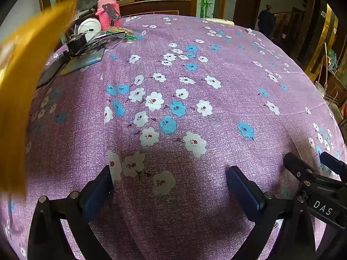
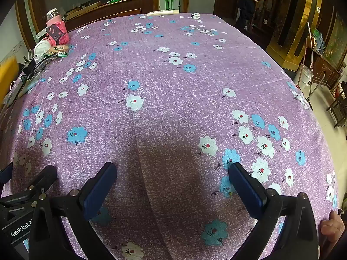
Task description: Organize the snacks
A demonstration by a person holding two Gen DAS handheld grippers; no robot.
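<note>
Two black grippers with blue rubbery pads, the left gripper (image 1: pixel 169 179) and the right gripper (image 2: pixel 172 176), hang side by side over the table with jaws spread wide and nothing between them. The woven purple tablecloth (image 2: pixel 173 82), printed with white and blue blossoms, lies creased down its middle. Toward ten o'clock sit green-wrapped snacks (image 2: pixel 58 51), one jar in a pink knitted sleeve (image 2: pixel 56 27) and one white lid (image 1: pixel 89 26); dark wooden cabinets stand behind.

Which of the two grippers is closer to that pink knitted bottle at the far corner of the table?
The left gripper. The pink bottle stands far ahead of it, to its left. The right gripper hangs beside the left one, further to the right, so further away. Both are open and empty.
</note>
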